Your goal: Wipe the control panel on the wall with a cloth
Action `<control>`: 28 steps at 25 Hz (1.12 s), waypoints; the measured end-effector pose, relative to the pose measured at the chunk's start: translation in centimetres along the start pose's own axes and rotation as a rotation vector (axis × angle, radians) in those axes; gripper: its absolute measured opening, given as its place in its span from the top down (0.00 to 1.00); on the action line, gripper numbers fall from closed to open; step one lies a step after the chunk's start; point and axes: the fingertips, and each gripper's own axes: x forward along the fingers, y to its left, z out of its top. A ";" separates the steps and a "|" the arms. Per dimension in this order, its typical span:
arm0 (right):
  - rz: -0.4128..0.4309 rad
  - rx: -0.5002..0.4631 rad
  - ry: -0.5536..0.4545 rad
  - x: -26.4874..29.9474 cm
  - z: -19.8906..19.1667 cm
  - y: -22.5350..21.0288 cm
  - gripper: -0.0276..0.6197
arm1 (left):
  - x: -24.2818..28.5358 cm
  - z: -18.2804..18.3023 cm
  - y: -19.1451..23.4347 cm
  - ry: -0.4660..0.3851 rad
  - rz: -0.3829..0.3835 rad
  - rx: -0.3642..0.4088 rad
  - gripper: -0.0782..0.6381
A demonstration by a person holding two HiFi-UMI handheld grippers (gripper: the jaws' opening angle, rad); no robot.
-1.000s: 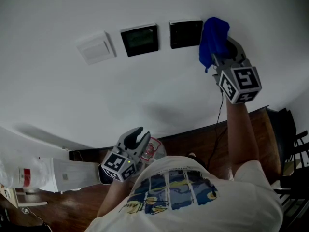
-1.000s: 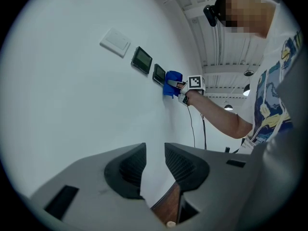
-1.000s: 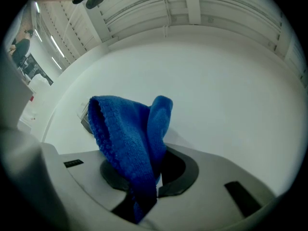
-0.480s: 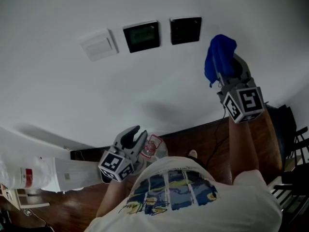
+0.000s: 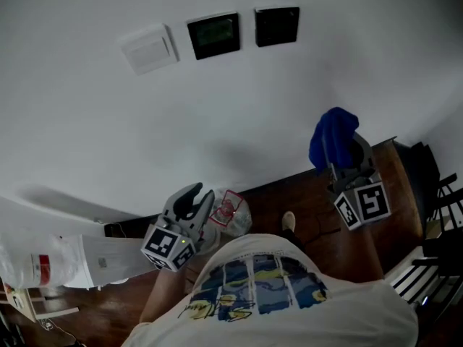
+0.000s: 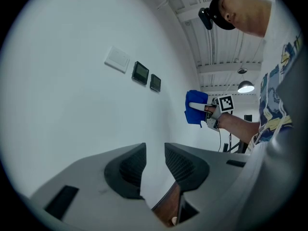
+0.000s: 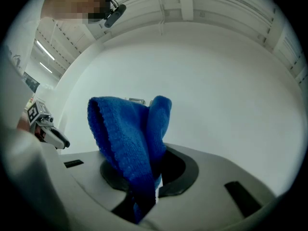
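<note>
Two dark control panels (image 5: 214, 35) (image 5: 277, 26) hang on the white wall beside a white switch plate (image 5: 148, 49). My right gripper (image 5: 336, 156) is shut on a blue cloth (image 5: 333, 137), held well below and to the right of the panels, off the wall. In the right gripper view the cloth (image 7: 126, 141) bunches up out of the jaws of the right gripper (image 7: 151, 171) and hides most of the panels. My left gripper (image 5: 191, 197) hangs low near the wall's base, open by a narrow gap with nothing in it. The left gripper view shows both panels (image 6: 140, 72) (image 6: 155, 82) and the cloth (image 6: 195, 108).
A clear plastic bag with red print (image 5: 230, 213) lies on the dark wooden floor (image 5: 304, 208) by the left gripper. White bagged goods (image 5: 51, 262) sit at the lower left. Dark furniture (image 5: 432, 194) stands at the right edge, with a cable running down the wall.
My right gripper has carried the blue cloth off the right panel, down and slightly right, away from the wall. The left gripper has hardly moved.
</note>
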 end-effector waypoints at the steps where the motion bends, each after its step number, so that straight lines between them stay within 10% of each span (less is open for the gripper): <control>1: 0.002 0.003 0.008 -0.5 -0.3 0.5 0.82 | -0.2 0.0 0.0 -0.001 -0.001 0.001 0.76; 28: 0.075 0.027 0.056 -2.6 -2.1 5.1 0.82 | -2.3 -0.1 1.1 -0.016 0.031 -0.002 0.76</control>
